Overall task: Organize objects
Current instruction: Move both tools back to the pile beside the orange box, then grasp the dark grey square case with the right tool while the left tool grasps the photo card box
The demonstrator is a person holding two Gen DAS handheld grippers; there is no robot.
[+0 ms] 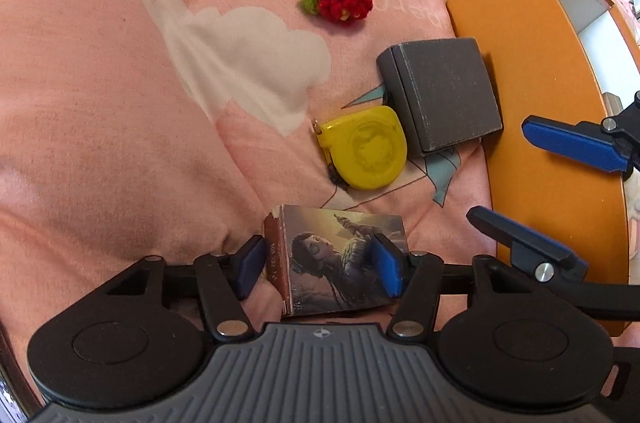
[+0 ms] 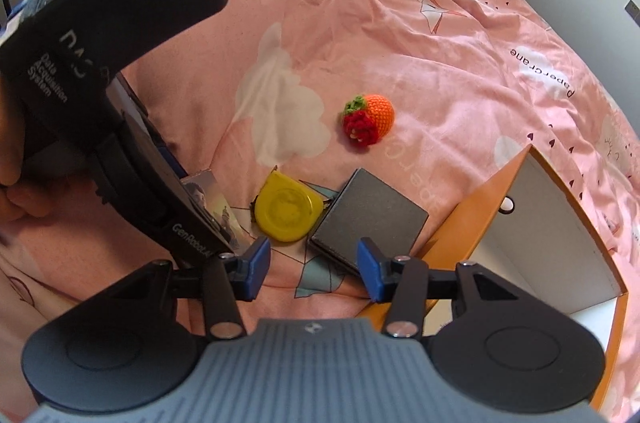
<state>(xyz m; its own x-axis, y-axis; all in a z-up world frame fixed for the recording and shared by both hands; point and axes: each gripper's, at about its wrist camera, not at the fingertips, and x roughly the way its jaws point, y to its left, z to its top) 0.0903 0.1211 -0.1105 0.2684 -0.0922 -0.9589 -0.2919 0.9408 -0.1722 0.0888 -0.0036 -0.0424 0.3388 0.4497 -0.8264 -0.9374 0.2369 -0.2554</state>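
My left tongs pinched the card box at 6 o'clock on the bed; it bore a painted warrior. Open quilt lay toward 10 o'clock. The tape and grey case crowded 1 o'clock, against the orange box. My right tongs were spread, empty.
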